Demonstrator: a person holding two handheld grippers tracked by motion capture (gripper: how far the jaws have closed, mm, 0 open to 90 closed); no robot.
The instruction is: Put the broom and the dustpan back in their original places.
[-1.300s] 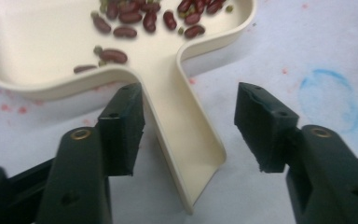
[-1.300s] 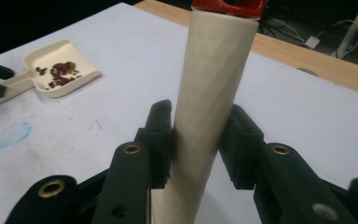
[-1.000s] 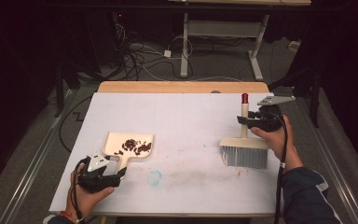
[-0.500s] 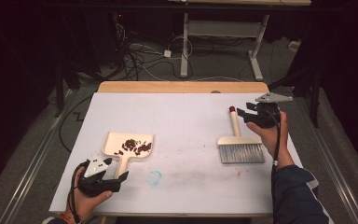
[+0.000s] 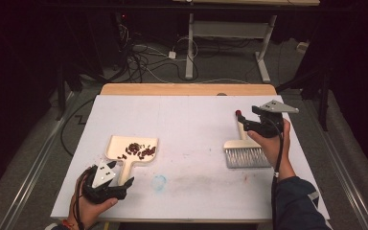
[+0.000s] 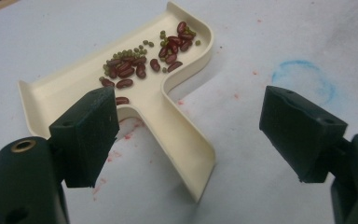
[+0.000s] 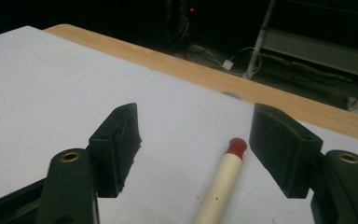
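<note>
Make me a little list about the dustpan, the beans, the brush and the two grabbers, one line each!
dustpan: cream, flat on the white table, handle toward the person
beans: red ones and small green ones, piled in the dustpan
brush: lying on the table, red-tipped handle pointing away from the person
left gripper: fingers have just been opening, wide apart now, dustpan handle lies loose between them
right gripper: fingers have just been opening, brush handle between them, not squeezed
blue ring: smudge on the table beside the dustpan handle
</note>
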